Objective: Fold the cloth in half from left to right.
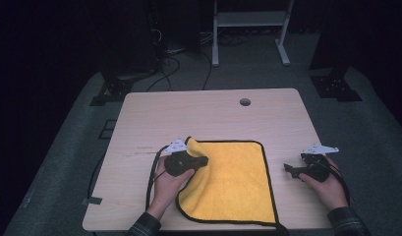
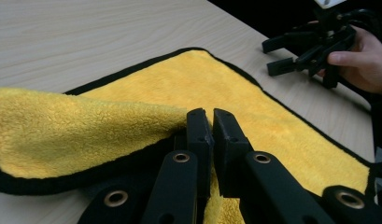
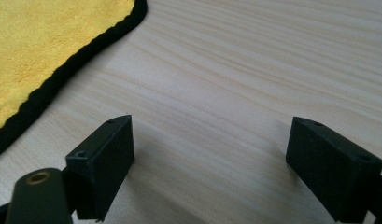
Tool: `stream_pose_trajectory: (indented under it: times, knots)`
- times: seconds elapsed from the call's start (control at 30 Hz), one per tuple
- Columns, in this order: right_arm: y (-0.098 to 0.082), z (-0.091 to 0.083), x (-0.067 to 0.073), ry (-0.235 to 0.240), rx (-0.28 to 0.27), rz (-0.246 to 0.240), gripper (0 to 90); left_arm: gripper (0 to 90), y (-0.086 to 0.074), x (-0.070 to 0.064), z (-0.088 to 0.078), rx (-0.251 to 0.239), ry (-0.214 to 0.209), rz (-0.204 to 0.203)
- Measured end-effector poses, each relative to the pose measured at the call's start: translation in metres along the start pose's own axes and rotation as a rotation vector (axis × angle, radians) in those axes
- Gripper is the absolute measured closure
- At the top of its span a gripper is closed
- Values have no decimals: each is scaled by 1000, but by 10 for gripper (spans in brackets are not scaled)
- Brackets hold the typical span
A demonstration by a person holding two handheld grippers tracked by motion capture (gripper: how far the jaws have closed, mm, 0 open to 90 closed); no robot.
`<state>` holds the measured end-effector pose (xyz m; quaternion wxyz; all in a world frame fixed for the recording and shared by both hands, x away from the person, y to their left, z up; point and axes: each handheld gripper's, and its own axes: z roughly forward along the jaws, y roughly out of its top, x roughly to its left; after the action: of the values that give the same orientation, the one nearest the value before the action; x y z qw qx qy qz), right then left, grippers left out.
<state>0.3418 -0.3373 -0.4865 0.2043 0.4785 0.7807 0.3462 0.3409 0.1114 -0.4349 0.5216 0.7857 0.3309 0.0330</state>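
Pale wood table (image 1: 213, 118), dark room, left jaws clamping yellow cloth (image 1: 233, 177), right jaws wide, empty

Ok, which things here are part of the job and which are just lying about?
In the job:
yellow cloth
left gripper, shut on the cloth's left edge
right gripper, open, beside the cloth

Lying about:
white frame on the floor
cables behind the table

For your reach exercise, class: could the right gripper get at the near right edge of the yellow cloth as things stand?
Probably yes. The right gripper sits open beside the yellow cloth, with bare table between them. The left gripper pinches the far left side.
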Motion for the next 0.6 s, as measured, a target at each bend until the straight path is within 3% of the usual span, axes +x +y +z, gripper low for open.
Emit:
stream_pose_trajectory:
  times: [0.37, 0.6]
  knots:
    - [0, 0, 0, 0, 0, 0, 140, 856, 15, -14, 31, 5, -70, 14]
    - [0, 0, 0, 0, 0, 0, 140, 857, 20, -23, 58, 15, -103, -2]
